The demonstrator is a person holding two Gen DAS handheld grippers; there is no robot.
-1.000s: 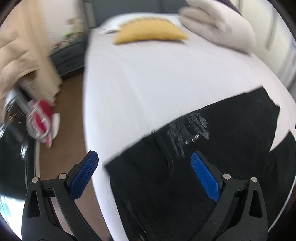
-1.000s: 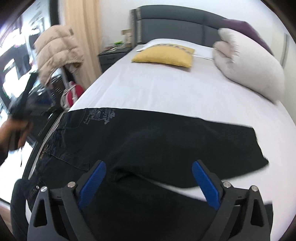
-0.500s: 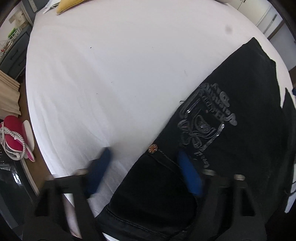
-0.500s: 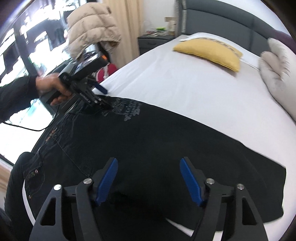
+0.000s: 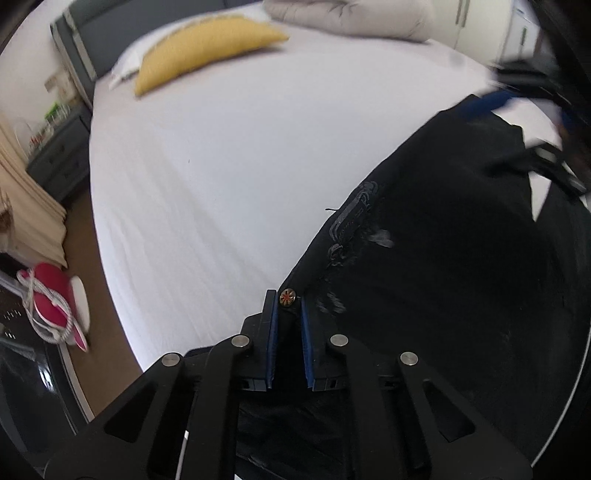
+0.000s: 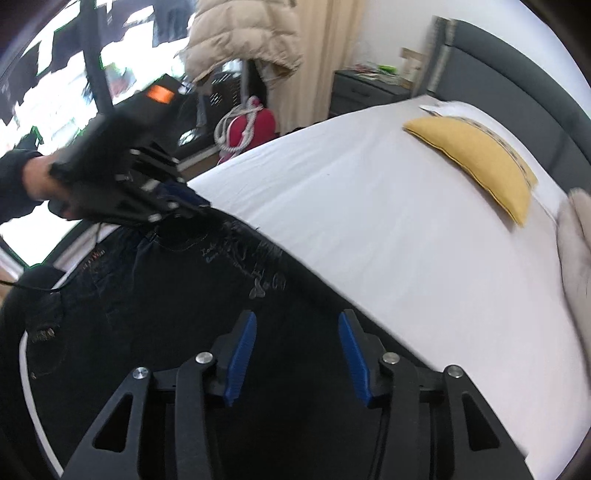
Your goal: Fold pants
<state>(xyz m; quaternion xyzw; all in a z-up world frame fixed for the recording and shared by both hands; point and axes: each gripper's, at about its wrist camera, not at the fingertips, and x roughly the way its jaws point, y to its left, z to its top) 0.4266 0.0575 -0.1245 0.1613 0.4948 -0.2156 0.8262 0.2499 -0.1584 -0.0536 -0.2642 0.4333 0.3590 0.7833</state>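
Black pants [image 5: 443, 280] with a grey print lie on the white bed [image 5: 221, 166]. My left gripper [image 5: 288, 302] is shut on the waistband corner of the pants, beside a brass button [image 5: 287, 297]. In the right wrist view the pants [image 6: 184, 314] spread below my right gripper [image 6: 297, 325], which is open and hovers over the upper leg near the far edge. The left gripper [image 6: 192, 203] shows there too, clamped on the waist corner. The right gripper's fingers [image 5: 487, 101] appear blurred near the far leg end in the left wrist view.
A yellow pillow [image 5: 207, 48] and a pale duvet [image 5: 351, 18] lie by the grey headboard [image 6: 517, 70]. A nightstand [image 5: 59, 155], curtain and red-and-white shoe [image 5: 55, 299] stand on the floor to the left of the bed. A puffy coat [image 6: 243, 37] hangs by the window.
My left gripper came down to the waistband corner and closed on it. My right gripper moved left along the pants and narrowed its opening.
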